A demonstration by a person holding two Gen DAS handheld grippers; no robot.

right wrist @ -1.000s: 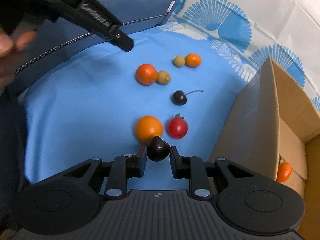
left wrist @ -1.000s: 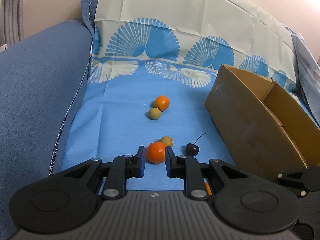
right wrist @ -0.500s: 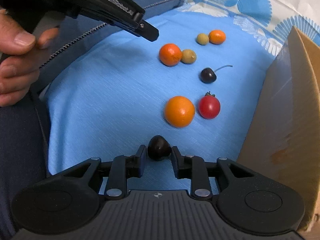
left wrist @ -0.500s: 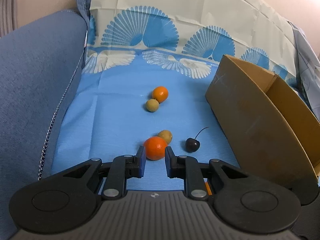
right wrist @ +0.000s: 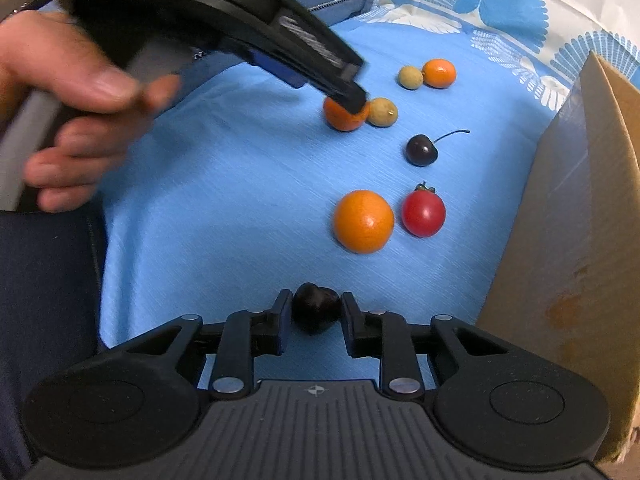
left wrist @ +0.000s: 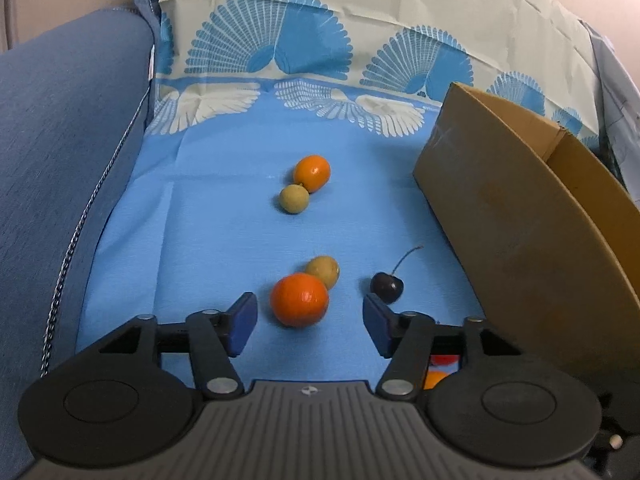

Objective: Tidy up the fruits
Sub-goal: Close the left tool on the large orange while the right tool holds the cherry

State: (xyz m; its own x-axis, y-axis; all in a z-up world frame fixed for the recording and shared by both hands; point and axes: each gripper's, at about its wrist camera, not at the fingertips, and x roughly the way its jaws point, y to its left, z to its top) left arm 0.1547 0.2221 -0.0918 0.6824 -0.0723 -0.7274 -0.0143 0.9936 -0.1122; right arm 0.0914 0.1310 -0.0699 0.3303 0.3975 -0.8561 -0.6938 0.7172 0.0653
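Note:
My left gripper point(left wrist: 306, 322) is open, its blue pads on either side of an orange point(left wrist: 299, 300) lying on the blue cloth point(left wrist: 208, 240), not touching it. A tan fruit point(left wrist: 323, 271) touches that orange behind. A stemmed dark cherry point(left wrist: 386, 287) lies to the right. My right gripper point(right wrist: 312, 314) is shut on a dark cherry point(right wrist: 315, 307), low over the cloth. In the right wrist view the left gripper point(right wrist: 344, 92) hovers over the far orange point(right wrist: 344, 114). An orange point(right wrist: 363, 221) and a red tomato point(right wrist: 423, 214) lie ahead.
A cardboard box point(left wrist: 532, 208) stands on the right, also in the right wrist view point(right wrist: 580, 200). A small orange fruit point(left wrist: 312, 173) and a tan fruit point(left wrist: 294, 198) lie farther back. A blue sofa arm point(left wrist: 52, 168) rises on the left.
My left gripper has opened wide around the orange. My right gripper has moved back and lower, still holding the dark cherry.

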